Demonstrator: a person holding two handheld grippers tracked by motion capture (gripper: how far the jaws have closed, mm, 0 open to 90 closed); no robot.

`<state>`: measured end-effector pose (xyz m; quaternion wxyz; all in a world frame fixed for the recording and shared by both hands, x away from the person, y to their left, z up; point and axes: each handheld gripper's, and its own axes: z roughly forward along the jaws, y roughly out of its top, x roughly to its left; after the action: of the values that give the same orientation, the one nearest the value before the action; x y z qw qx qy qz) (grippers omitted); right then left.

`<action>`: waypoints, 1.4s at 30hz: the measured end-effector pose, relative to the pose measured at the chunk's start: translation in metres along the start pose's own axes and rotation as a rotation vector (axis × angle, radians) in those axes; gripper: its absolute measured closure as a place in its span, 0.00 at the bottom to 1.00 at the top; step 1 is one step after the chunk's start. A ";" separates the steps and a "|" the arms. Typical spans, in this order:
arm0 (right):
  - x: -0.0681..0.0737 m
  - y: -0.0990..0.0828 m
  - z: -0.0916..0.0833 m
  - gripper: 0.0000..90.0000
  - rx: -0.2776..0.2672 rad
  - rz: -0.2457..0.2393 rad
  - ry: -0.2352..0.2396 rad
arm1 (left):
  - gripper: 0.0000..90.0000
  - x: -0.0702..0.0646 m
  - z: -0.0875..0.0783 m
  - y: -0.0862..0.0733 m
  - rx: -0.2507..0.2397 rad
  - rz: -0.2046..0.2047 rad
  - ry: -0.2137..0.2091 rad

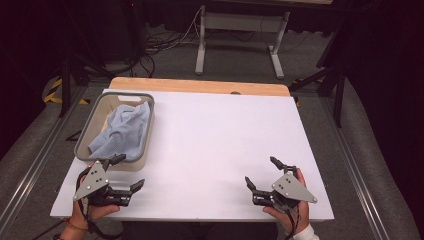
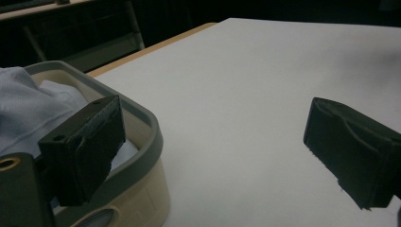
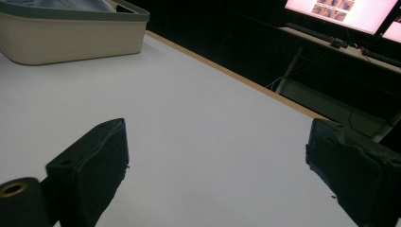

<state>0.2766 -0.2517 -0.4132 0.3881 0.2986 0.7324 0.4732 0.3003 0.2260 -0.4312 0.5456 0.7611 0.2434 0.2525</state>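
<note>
The left gripper (image 1: 129,172) is released, with one jaw at the near rim of the basket (image 1: 82,139), which holds the blue cloth (image 1: 122,129). The right gripper (image 1: 261,172) is also released, near the table's (image 1: 220,135) front edge, with wide bare white surface between them.
</note>
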 end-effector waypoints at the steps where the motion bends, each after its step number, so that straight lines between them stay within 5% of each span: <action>1: -0.001 0.000 0.000 0.08 0.002 -0.002 0.004 | 0.09 -0.001 0.003 0.002 -0.008 0.008 -0.009; 15: 0.000 -0.001 0.007 0.09 0.014 -0.016 0.016 | 0.08 0.000 -0.005 0.002 0.017 0.046 0.022; 20: 0.001 -0.001 0.007 0.09 0.018 -0.021 0.023 | 0.09 0.006 -0.009 0.007 0.010 0.026 0.030; 23: 0.001 0.000 0.006 0.09 0.013 -0.024 0.024 | 0.09 0.010 -0.012 0.012 0.034 0.062 0.056; 27: 0.000 -0.001 0.006 0.09 0.020 -0.019 0.024 | 0.09 0.026 -0.020 0.015 0.000 -0.009 0.047; 35: -0.003 -0.003 0.009 0.09 0.035 0.004 0.021 | 0.09 0.057 -0.023 0.028 0.027 -0.059 0.127; 42: -0.001 -0.005 0.013 0.09 0.052 -0.005 0.029 | 0.09 0.081 -0.004 0.042 0.130 -0.097 0.168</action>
<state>0.2876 -0.2488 -0.4205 0.3709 0.3000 0.7506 0.4572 0.3623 0.2692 -0.3799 0.4844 0.7585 0.3407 0.2721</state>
